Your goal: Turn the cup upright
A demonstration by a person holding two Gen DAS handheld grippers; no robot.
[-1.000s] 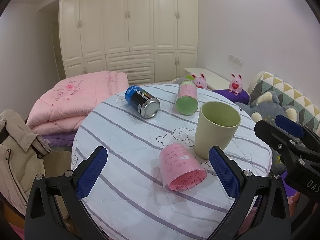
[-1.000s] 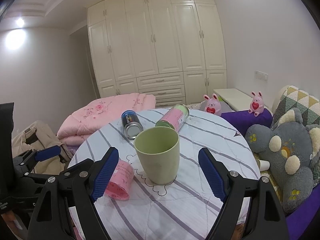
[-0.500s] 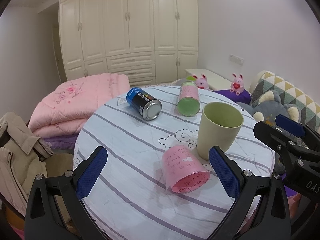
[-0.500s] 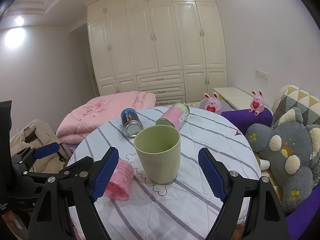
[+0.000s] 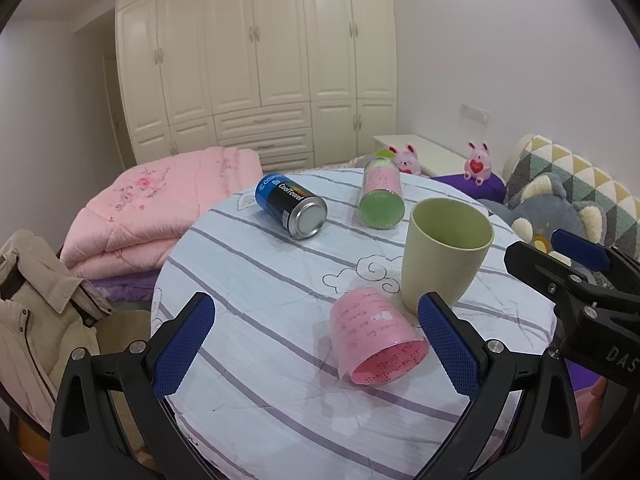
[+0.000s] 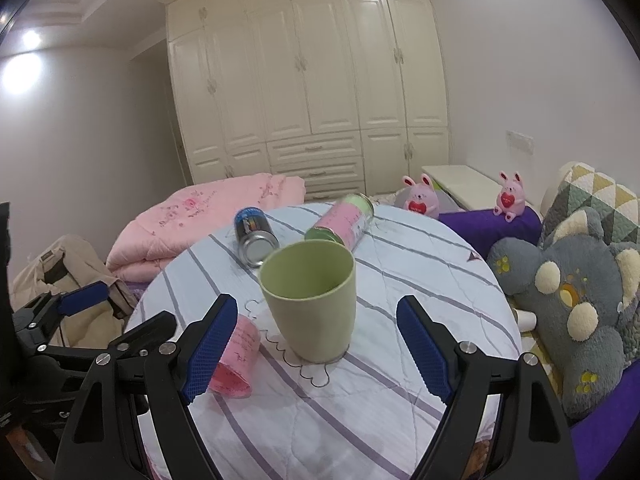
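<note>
A pale green cup (image 5: 444, 252) stands upright, mouth up, on the round striped table (image 5: 248, 280); it also shows in the right wrist view (image 6: 312, 300). My right gripper (image 6: 316, 352) is open and empty, just in front of the cup, apart from it. My left gripper (image 5: 316, 344) is open and empty, held back over the table's near part, with a pink paper cup (image 5: 376, 340) lying on its side between its fingers' line of sight.
A blue and black can (image 5: 292, 210) and a pink and green canister (image 5: 380, 200) lie on their sides at the table's far side. A pink quilt (image 5: 160, 208) lies left, plush toys (image 6: 572, 292) right, a beige jacket (image 5: 36, 312) near left.
Both grippers have drawn back slightly from the table. The green cup stands unmoved.
</note>
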